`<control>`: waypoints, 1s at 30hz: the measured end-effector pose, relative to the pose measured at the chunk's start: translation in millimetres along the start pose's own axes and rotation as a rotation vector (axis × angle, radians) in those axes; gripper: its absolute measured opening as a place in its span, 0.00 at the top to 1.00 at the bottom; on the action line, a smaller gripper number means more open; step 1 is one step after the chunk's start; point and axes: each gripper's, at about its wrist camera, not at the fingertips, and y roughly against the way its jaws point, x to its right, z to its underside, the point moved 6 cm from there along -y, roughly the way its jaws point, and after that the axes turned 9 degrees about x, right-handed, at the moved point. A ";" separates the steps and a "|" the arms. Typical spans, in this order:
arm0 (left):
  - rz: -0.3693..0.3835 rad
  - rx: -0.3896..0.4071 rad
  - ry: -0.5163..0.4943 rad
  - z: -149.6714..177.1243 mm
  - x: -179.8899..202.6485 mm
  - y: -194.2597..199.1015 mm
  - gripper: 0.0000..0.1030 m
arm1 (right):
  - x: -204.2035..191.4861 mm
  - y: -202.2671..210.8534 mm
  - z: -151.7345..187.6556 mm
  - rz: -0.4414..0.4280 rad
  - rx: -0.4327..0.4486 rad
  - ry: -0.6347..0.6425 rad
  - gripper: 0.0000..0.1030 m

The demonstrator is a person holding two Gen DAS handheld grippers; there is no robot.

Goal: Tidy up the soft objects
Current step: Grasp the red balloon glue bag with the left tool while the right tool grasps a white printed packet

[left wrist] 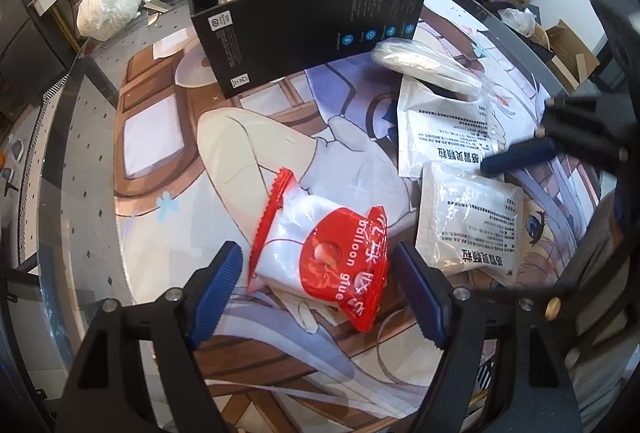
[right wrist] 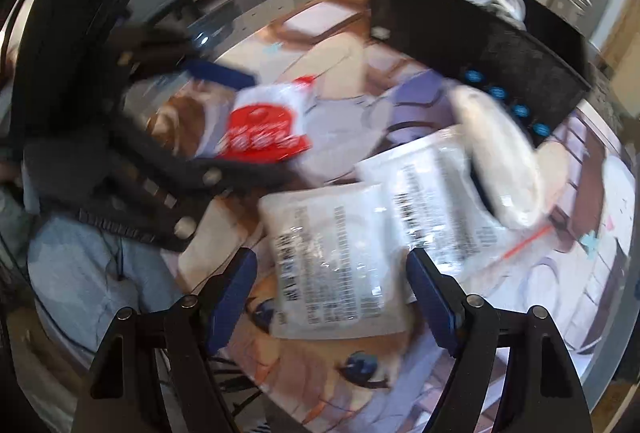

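**Both grippers poised over loose packets, box waiting behind**

A printed mat covers the glass table, and everything still to be sorted lies on it. At the far side stands a black box, open at the top, already holding a bagged item with a sports logo and a coil of white cable; it looks like the place for the rest.

Near the box's front wall lies a flat white pad in clear wrap, resting on the corner of a far sachet. A near sachet lies just beside it, closer to the grippers. To the left, apart from these, sits the red and white glue pack, crumpled and partly folded.

The left gripper hangs over the glue pack with its jaws wide apart, one on each side of it, pressing on nothing. The right gripper is likewise spread wide, straddling the near sachet without gripping; that view is blurred.

All of these look light, limp and slick. A film bag will likely buckle or slide if pinched at an edge, so the filled middle of the glue pack seems the safer hold. The sachets lie flat, so a raised edge or corner may be the only purchase.
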 end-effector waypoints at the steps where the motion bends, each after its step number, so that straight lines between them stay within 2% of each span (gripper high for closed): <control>1: 0.003 0.002 0.005 -0.5 -0.7 0.4 0.24 | -3.1 -0.4 0.6 0.006 -0.004 0.014 0.24; 2: 0.002 0.003 0.007 -0.7 -1.4 0.4 0.26 | -5.4 -1.7 0.9 0.017 -0.009 0.027 0.25; 3: -0.001 0.003 0.008 -1.0 -2.3 0.2 0.29 | -5.4 -2.2 0.9 0.029 -0.013 0.031 0.34; 5: -0.007 -0.001 0.002 -1.9 -2.6 -1.4 0.43 | 3.1 2.2 -1.2 0.047 0.000 -0.005 0.58; 6: -0.007 -0.006 -0.004 -1.6 -2.1 -2.4 0.45 | 8.8 4.7 -1.4 0.019 0.006 -0.047 0.62; 9: 0.012 0.000 -0.017 -2.3 2.8 0.0 0.52 | 16.1 8.5 1.4 0.030 0.020 -0.068 0.65; 12: 0.023 0.011 -0.018 -3.1 4.9 2.5 0.52 | 17.4 12.0 1.9 0.031 0.032 -0.076 0.66; 14: 0.073 0.038 0.032 -7.7 2.2 8.3 0.52 | 21.8 20.6 -0.3 0.039 0.065 -0.096 0.66; 16: 0.066 0.048 0.039 -9.7 -0.1 10.2 0.52 | 27.8 30.5 -2.6 0.049 0.098 -0.115 0.66; 18: 0.047 0.044 0.030 -9.2 -1.1 8.8 0.49 | 31.3 34.0 -2.3 0.055 0.105 -0.123 0.66; 20: 0.048 0.015 0.026 -5.3 -0.3 3.4 0.35 | 32.0 30.7 -0.8 0.053 0.093 -0.125 0.66; 23: 0.018 0.022 0.016 -2.6 0.4 4.3 0.34 | 32.6 22.6 0.5 0.050 0.071 -0.133 0.66; 27: 0.040 0.023 0.038 -2.7 -2.4 4.3 0.33 | 34.6 19.8 -0.5 0.068 0.063 -0.138 0.66; 30: 0.028 0.019 0.028 -5.5 -2.1 1.1 0.33 | 35.1 19.2 -0.5 0.068 0.062 -0.138 0.66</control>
